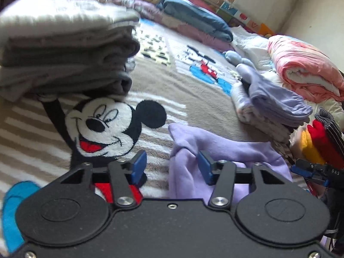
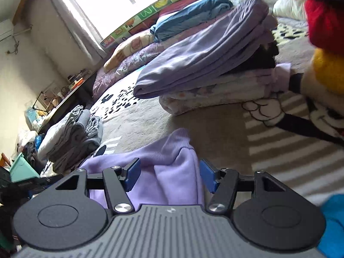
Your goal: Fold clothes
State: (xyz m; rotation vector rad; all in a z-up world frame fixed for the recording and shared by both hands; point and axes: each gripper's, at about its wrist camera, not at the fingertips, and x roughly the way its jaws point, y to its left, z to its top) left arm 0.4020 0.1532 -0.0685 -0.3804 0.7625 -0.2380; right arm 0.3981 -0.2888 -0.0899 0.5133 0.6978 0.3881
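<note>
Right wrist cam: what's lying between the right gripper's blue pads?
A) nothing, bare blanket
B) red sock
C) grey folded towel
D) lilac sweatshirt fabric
D: in the right wrist view a fold of the lilac garment with its ribbed hem lies between the blue pads of the right gripper, which stand apart from it.

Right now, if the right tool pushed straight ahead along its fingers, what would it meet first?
Most likely the lilac garment: its ribbed hem already lies between the open pads of the right tool. Beyond it comes bare cartoon blanket, then the folded purple stack, though depth is hard to judge.
</note>
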